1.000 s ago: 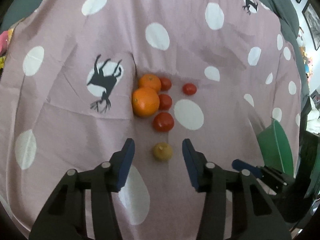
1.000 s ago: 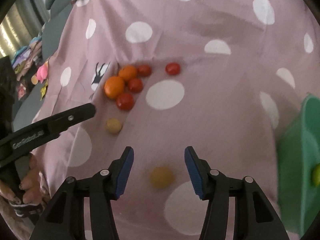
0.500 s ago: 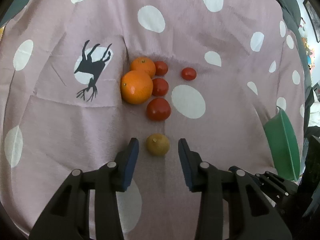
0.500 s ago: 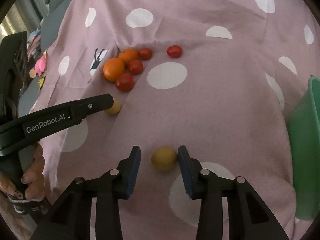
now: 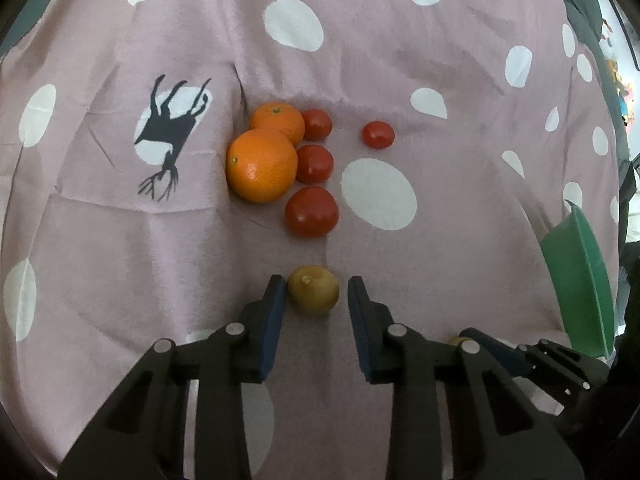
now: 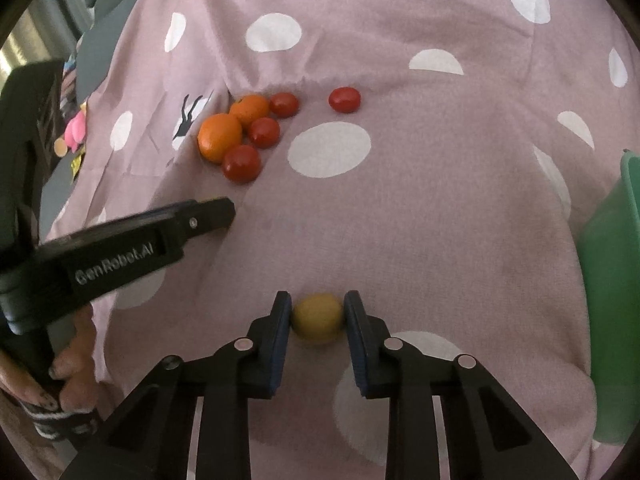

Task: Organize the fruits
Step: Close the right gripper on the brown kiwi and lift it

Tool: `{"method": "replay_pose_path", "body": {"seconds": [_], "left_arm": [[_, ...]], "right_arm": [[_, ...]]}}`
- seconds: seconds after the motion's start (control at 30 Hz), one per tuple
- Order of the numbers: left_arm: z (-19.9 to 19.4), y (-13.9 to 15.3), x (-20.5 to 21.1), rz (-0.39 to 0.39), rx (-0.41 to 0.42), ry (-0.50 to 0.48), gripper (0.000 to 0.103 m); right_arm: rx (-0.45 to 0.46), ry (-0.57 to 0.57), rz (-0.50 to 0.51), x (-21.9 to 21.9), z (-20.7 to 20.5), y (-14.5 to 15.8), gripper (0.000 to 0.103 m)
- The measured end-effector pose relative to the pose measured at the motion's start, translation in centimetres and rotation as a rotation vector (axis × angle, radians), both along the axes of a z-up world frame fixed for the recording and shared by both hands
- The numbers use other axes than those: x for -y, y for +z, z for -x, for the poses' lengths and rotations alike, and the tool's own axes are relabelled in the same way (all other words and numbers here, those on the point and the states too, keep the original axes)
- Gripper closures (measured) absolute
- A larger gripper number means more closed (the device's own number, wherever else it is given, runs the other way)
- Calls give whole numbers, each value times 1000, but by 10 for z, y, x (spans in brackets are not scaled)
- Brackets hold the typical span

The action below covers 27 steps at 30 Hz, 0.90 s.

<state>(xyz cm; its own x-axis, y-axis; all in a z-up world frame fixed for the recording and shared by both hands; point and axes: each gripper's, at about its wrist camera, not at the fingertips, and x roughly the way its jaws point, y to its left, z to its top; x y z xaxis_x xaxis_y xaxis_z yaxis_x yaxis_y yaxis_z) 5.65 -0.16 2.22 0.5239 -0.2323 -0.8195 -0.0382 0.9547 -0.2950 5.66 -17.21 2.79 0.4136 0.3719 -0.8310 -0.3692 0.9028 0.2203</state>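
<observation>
On a pink polka-dot cloth lie two oranges [image 5: 262, 165] and several red tomatoes [image 5: 312, 212] in a cluster. My left gripper [image 5: 316, 292] straddles a small yellow-brown fruit [image 5: 313, 289]; the left pad touches it, and a small gap shows on the right. My right gripper [image 6: 317, 312] is shut on a second yellow fruit [image 6: 317, 317], both pads touching it, low over the cloth. The cluster also shows in the right wrist view [image 6: 240, 132]. A green bowl [image 6: 608, 300] stands at the right.
The left gripper's body [image 6: 132, 248] and the hand holding it fill the left of the right wrist view. The green bowl's rim [image 5: 588, 272] shows at the right of the left wrist view. Grey furniture and colourful items lie beyond the cloth's left edge.
Both grippers have advanced and narrowed around their yellow fruits. The right jaws have closed onto theirs; the left jaws have nearly closed.
</observation>
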Motion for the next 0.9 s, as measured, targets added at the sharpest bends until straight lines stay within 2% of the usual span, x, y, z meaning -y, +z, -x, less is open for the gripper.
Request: {"method": "replay_pose_path", "body": {"seconds": [0.2,0.43,0.9], "left_arm": [[-1,-1,-1,-8,9,12,76],[3,0,1,-19,14,21,76],[33,48,12,-9,150,-17,76]], "right_arm": [[1,-59,-63,13,-7,4,75],[19,-97,-85,27,-8,12,75],[127,-103,-158,39,5,48,75]]}}
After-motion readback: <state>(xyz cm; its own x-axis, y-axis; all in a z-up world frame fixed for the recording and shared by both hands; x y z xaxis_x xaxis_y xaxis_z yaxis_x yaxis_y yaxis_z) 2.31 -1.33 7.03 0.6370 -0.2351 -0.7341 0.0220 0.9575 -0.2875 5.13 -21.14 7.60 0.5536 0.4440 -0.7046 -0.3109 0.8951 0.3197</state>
